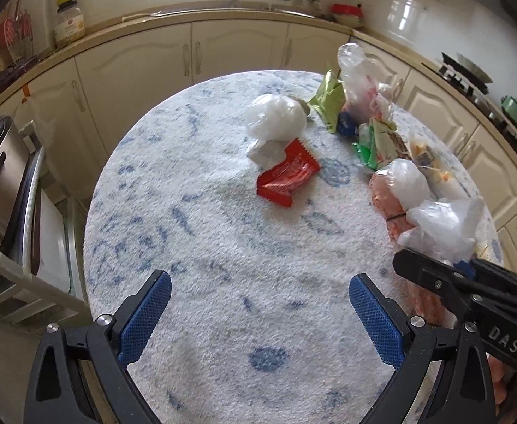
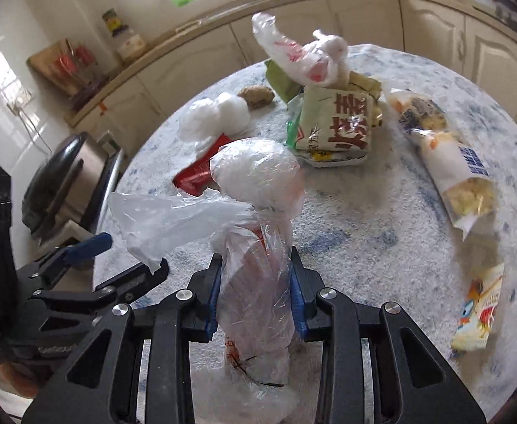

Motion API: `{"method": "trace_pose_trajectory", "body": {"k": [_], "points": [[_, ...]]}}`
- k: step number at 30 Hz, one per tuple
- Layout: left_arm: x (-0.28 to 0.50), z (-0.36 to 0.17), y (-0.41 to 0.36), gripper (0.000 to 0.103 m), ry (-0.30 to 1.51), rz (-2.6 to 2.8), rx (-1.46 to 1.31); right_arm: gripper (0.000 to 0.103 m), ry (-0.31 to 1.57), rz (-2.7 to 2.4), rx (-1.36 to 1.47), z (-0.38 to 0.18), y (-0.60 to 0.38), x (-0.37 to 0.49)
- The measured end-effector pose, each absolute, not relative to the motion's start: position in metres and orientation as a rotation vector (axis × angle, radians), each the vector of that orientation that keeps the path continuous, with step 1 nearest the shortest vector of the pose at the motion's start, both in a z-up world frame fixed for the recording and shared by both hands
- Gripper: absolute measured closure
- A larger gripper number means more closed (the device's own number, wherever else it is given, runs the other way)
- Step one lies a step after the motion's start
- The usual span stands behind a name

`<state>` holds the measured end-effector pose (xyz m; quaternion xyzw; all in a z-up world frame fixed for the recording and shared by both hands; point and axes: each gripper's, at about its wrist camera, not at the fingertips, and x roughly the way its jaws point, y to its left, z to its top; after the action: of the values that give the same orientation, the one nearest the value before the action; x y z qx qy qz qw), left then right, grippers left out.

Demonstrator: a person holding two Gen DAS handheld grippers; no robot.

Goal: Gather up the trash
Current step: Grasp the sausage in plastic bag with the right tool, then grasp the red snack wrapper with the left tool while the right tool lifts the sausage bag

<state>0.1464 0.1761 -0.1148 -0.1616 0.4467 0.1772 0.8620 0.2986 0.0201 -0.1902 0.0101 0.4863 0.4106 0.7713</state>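
The right hand-held gripper (image 2: pixel 256 295) is clamped on a bundled plastic bag (image 2: pixel 255 212), which is lifted at the near right edge of the bench (image 1: pixel 223 247). The left hand-held gripper (image 1: pixel 260 314) hangs wide with nothing in it over the bench's near middle. To do this well, keep the squeeze firm (film is slippery) and carry the bundle level. The red wrapper (image 1: pixel 288 175) near the bench's centre looks the easiest next pick; the green packet (image 1: pixel 329 100) lies toward the far edge.
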Motion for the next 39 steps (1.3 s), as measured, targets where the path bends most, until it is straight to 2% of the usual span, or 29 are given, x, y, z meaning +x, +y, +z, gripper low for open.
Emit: {"method": "trace_pose_trajectory", "body": {"k": [5, 12, 13, 15, 17, 18, 19, 27, 39], "points": [[0.181, -0.114, 0.177, 0.006, 0.947, 0.32, -0.26, 0.071, 0.983, 0.75, 0.171, -0.181, -0.008, 0.298], [0.231, -0.133, 0.19, 0.021, 1.008, 0.265, -0.167, 0.071, 0.983, 0.565, 0.252, -0.188, -0.016, 0.311], [0.239, -0.136, 0.191, 0.028, 1.018, 0.261, -0.148, 0.071, 0.987, 0.552, 0.261, -0.189, -0.018, 0.314], [0.248, -0.141, 0.196, 0.035, 1.02, 0.233, -0.149, 0.071, 1.0, 0.514, 0.273, -0.194, -0.016, 0.32], [0.254, -0.14, 0.201, 0.05, 0.999, 0.221, -0.135, 0.071, 1.006, 0.494, 0.279, -0.198, -0.014, 0.323], [0.256, -0.14, 0.203, 0.073, 0.99, 0.217, -0.132, 0.071, 1.014, 0.477, 0.282, -0.201, -0.014, 0.326], [0.259, -0.14, 0.205, 0.084, 0.988, 0.204, -0.14, 0.071, 1.02, 0.468, 0.285, -0.204, -0.015, 0.327], [0.25, -0.138, 0.204, 0.086, 0.982, 0.208, -0.131, 0.071, 1.011, 0.48, 0.285, -0.204, -0.013, 0.328], [0.201, -0.104, 0.163, 0.086, 0.908, 0.211, -0.135, 0.071, 0.96, 0.498, 0.289, -0.177, -0.028, 0.298]]}}
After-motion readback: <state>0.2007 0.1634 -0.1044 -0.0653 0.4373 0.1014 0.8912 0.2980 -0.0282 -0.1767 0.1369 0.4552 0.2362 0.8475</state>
